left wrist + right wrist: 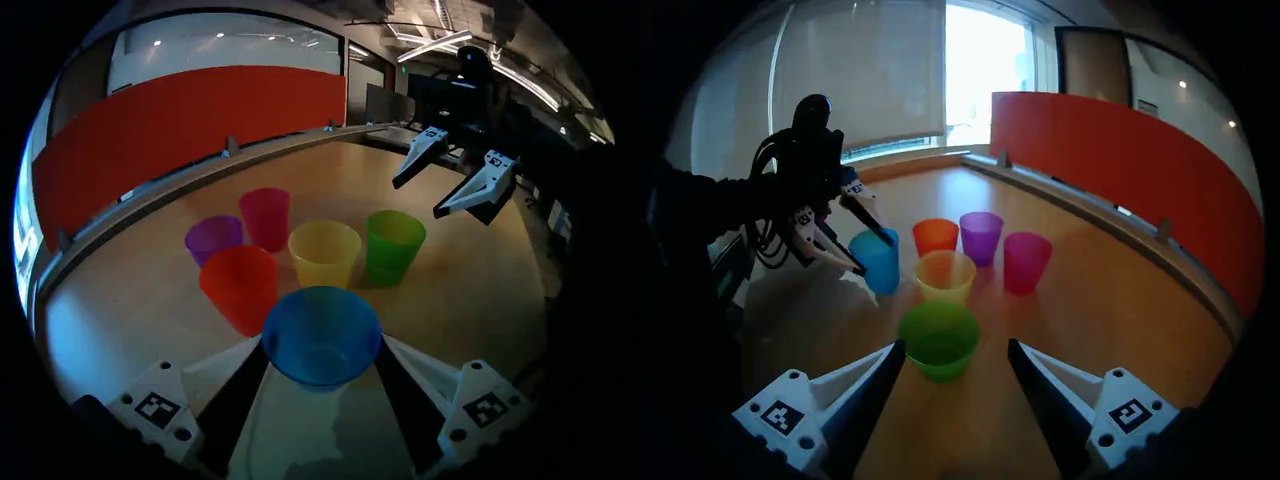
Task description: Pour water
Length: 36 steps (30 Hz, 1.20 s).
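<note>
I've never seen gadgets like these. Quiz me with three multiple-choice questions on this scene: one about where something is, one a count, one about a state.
1. Which colour of cup sits between the fingers of the left gripper?
A) green B) pink C) blue

2. How many cups are in view?
A) six B) four C) eight

3. The right gripper is:
A) clamped on a cup B) open, holding nothing C) shut tight on nothing

Answers:
1 C: the blue cup sits between the left gripper's fingers, one on each side of it.
2 A: counting gives the blue cup, red cup, purple cup, pink cup, yellow cup and green cup.
3 B: its fingers are spread apart in the air, and the green cup lies ahead of them, untouched.
</note>
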{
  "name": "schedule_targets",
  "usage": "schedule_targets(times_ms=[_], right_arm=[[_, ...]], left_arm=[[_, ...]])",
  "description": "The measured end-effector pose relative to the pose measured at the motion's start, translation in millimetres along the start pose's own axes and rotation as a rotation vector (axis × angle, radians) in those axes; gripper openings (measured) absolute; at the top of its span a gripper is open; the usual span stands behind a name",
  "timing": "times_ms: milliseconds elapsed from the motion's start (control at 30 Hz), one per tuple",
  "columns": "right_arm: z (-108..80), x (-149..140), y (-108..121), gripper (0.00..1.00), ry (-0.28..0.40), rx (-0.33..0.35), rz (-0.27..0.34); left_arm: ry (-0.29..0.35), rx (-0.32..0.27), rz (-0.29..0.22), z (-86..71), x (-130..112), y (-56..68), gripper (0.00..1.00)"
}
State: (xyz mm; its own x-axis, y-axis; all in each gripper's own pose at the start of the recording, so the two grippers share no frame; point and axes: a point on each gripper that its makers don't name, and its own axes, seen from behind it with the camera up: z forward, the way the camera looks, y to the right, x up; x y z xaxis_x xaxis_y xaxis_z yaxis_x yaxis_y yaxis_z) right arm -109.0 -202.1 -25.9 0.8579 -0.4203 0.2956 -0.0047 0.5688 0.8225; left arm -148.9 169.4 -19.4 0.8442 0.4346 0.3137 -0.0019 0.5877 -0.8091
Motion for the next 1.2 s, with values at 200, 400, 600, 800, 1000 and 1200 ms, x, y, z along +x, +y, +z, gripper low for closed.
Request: schedule_targets(times_ms=[200, 400, 600, 800, 1000, 1200], right_arm=[[7.6, -6, -7, 0.99, -0.016, 0.015, -0.005], [18.7, -15, -11, 0.99, -0.038, 0.021, -0.014], [31.0, -20, -11, 0.99, -0.05, 0.019, -0.018], [44.6, -23, -11, 0.99, -0.052, 0.017, -0.03], [55.9, -22, -12, 0.99, -0.049, 0.017, -0.026], [62.8, -20, -10, 0.99, -0.038, 0.008, -0.022]], left_arm=[[0.013, 0.01, -0.005, -8.0, 3, -3.2, 0.87], [0.02, 0.014, -0.008, -12.7, 4, -3.9, 0.87], [0.025, 0.018, -0.011, -15.8, 5, -4.6, 0.87], [0.025, 0.02, -0.012, -17.0, 5, -4.2, 0.87], [0.021, 0.022, -0.011, -17.6, 3, -4.2, 0.87], [0.019, 0.025, -0.013, -19.0, 3, -5.2, 0.87]])
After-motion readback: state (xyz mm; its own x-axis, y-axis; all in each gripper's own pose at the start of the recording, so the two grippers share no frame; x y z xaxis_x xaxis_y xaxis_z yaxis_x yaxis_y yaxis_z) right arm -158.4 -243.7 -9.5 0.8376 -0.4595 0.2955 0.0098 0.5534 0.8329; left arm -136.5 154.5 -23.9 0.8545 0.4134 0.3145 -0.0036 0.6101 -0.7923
